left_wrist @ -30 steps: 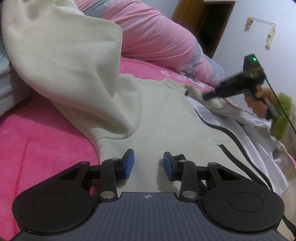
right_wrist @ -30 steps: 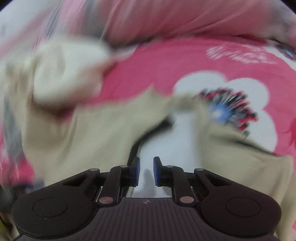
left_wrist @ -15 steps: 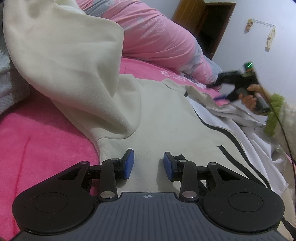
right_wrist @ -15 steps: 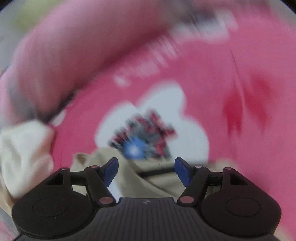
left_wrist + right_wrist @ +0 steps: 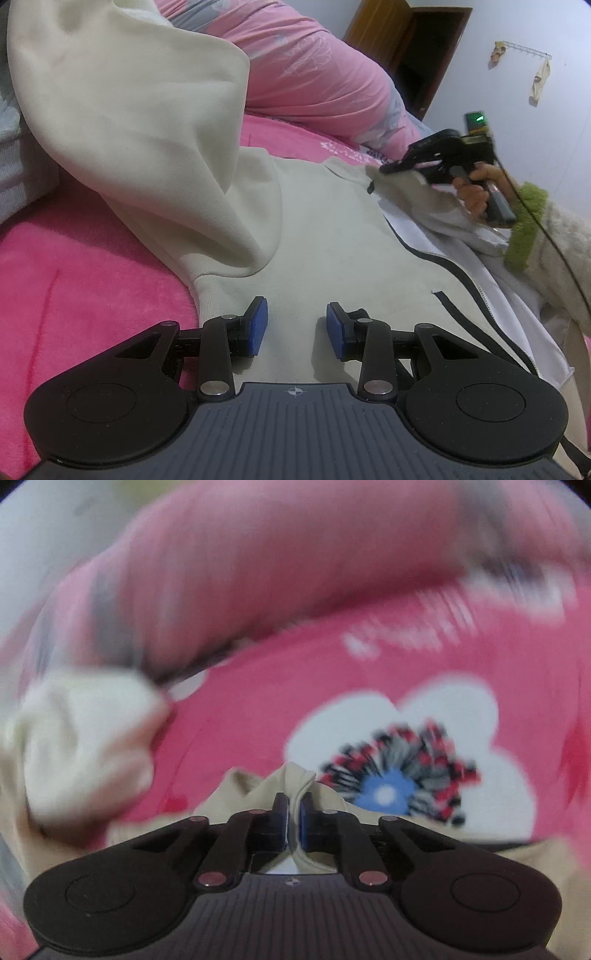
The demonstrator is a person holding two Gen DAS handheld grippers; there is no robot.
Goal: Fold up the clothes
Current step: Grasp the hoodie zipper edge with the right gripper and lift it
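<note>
Right wrist view is motion-blurred; we cannot make out the pillow's print or the far bed edge there. The jacket's [image 5: 332,236] right side is cut off by the frame, partly hidden behind the person's hand [image 5: 474,192] and green-cuffed sleeve [image 5: 524,229].

Bed [image 5: 74,295] carries a pink fleece cover, white flower print [image 5: 406,738] near its head end; a pink pillow [image 5: 314,74] lies along the head edge. Wooden door [image 5: 410,48] and wall hooks [image 5: 524,48] beyond.

Cream zip jacket lies spread mid-bed, one sleeve [image 5: 140,110] draped high at the left edge.

Left hand-held gripper [image 5: 297,326] hovers over the hem, spread, nothing between.

Right hand-held gripper [image 5: 293,819]: half a second ago spread wide over the flower; now closing, pinching the jacket's collar fabric.
</note>
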